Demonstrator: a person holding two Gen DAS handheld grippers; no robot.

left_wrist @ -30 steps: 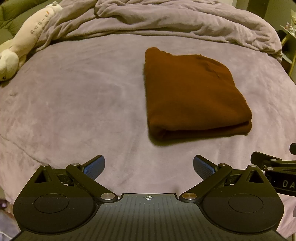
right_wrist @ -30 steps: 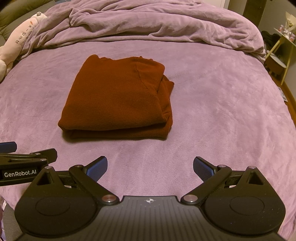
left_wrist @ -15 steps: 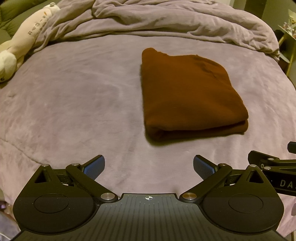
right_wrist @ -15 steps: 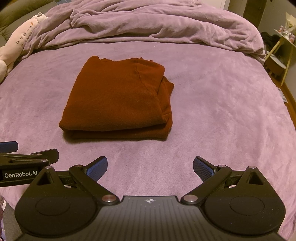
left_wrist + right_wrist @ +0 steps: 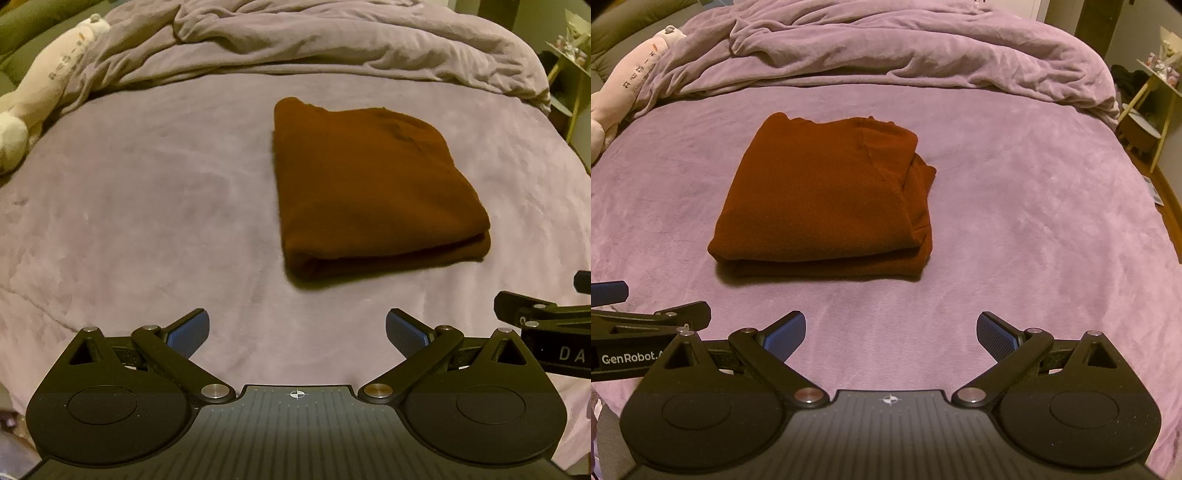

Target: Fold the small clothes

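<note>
Bed (image 5: 1015, 229) with purple plush cover fills both views. Left gripper (image 5: 297, 330): blue-padded fingers (image 5: 188, 332) spread wide, nothing between, bare cover beneath. Right gripper (image 5: 891, 332): fingers (image 5: 995, 334) likewise spread, empty. Each gripper's neighbour cut off at frame edge, lettering only partly readable. Folded rust-brown garment (image 5: 827, 199) lies centre frame on bed, apart from both grippers; layered edges show at its right side. Rumpled duvet (image 5: 894, 48) across top. Plush toy (image 5: 37, 99) upper left, partly cropped. Side table (image 5: 1145, 110) upper right, items on it too small to make out.
</note>
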